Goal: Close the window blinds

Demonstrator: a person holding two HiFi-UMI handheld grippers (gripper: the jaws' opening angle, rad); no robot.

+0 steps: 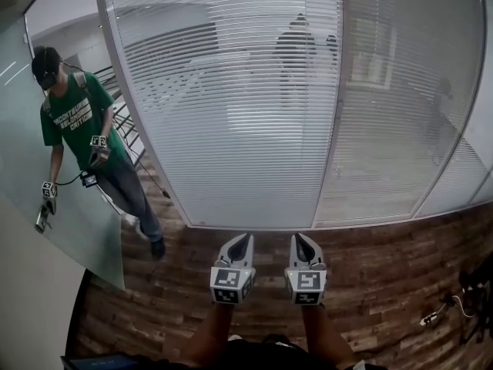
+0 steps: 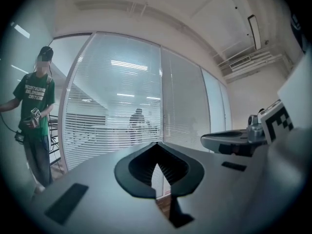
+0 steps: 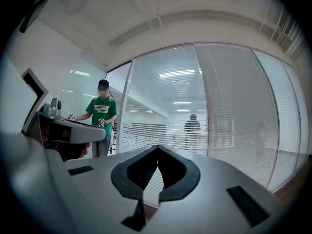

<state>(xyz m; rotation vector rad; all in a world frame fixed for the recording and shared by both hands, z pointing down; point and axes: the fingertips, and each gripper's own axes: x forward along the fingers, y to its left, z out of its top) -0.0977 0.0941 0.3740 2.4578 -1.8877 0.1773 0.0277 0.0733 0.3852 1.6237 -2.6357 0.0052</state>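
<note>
Blinds [image 1: 254, 91] of pale horizontal slats cover the curved glass wall straight ahead of both pairs of jaws. They stand well apart from the tips, and neither pair touches them. In the panel facing the jaws the slats let a dim standing figure show through; the panel right of the jaws looks denser. Wooden floor [image 1: 385, 276] runs beneath the jaws up to the foot of the glass. A person in a green shirt [image 1: 77, 122] stands off to the left of the jaws, beside the frame. The left gripper [image 1: 245, 239] and the right gripper [image 1: 299, 239] are held side by side, each with its jaws pressed together at the tips and nothing between them.
</note>
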